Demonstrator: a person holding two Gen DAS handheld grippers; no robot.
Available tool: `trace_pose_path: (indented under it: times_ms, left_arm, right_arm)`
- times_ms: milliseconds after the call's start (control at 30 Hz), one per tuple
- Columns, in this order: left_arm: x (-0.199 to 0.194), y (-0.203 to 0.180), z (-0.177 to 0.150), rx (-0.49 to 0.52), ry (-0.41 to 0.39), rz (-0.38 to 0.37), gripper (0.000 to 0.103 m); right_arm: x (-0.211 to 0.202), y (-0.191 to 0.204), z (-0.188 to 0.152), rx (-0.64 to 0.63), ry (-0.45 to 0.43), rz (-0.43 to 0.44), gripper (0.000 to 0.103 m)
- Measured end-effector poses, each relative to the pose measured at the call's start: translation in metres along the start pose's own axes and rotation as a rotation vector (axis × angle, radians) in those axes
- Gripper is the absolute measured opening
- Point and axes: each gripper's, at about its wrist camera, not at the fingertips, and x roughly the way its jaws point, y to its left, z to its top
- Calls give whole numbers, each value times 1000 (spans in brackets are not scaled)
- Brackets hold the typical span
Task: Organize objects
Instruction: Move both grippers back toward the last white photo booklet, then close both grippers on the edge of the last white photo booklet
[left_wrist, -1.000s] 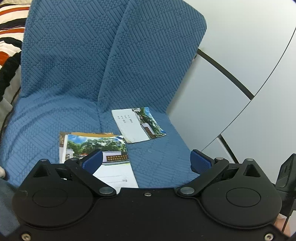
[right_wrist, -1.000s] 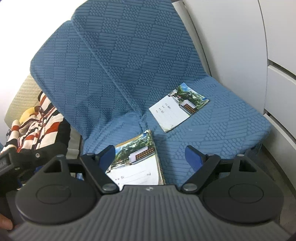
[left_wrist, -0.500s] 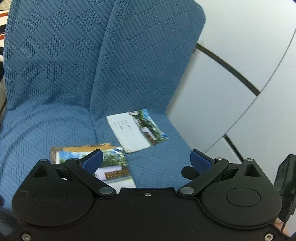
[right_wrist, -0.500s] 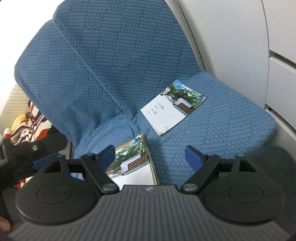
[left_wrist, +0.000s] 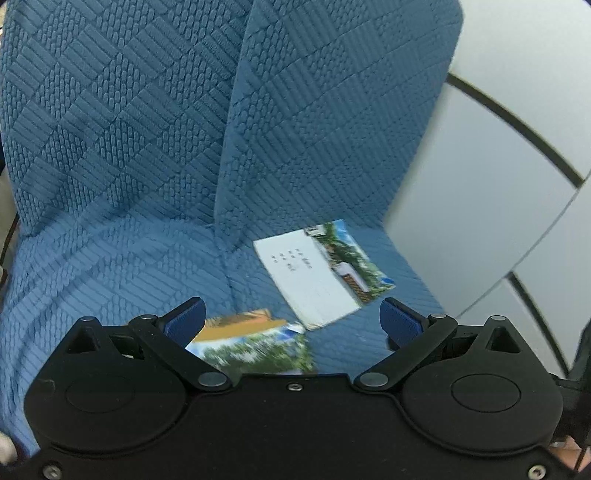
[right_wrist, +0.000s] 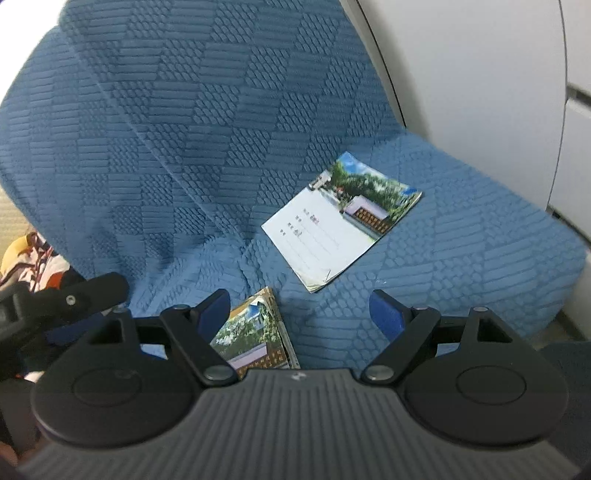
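In the left wrist view, the blue quilted sofa cover (left_wrist: 122, 155) fills the upper left and centre of the frame, its backrest split by a seam that runs down to the seat. Low in the frame the left gripper (left_wrist: 291, 321) holds its blue-padded jaws wide apart with nothing pressed between them. Between those jaws, at lower centre, the near booklet (left_wrist: 255, 347) lies flat on the seat, blurred, its cover showing trees and sky with an orange-brown edge at its far side. Just right of centre the far booklet (left_wrist: 325, 275) lies flat on the seat at a slant, a pale panel with small print on its left part and a photo of trees and a building on its right part; it sits near the other booklet but apart from it. White cabinet panels (left_wrist: 517, 147) with dark gaps take up the right side. In the right wrist view, a striped fabric (right_wrist: 33, 262) shows at the far left edge beside part of the left gripper (right_wrist: 74, 299). The right gripper (right_wrist: 299, 314) also stands open and empty, the near booklet (right_wrist: 258, 343) showing by its left finger at lower centre, the far booklet (right_wrist: 340, 221) lying right of centre on the sofa cover (right_wrist: 184, 129), and a white cabinet (right_wrist: 480, 74) at upper right.
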Motion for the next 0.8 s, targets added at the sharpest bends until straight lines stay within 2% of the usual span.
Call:
trace_pose_path:
  times_ms: [67,267,667,767,800]
  left_arm:
    - [11,5,3,-19,-5,8,101]
    - [46,17,11,-30,32,13,101]
    - [103,37,22,-52,120,14,99]
    - [118,43,23,-77,152,-6,96]
    - [122,45,23,-85,164,-13,92]
  right_arm:
    - [12,-2,0,9,-22,-8,84]
    - [50,-11,6,101,56,13,84]
    - [109,-27,20,365,129,73,84]
    - [124,-32,19,433,159,84,84]
    - [128,-33,18,454,169,85,84]
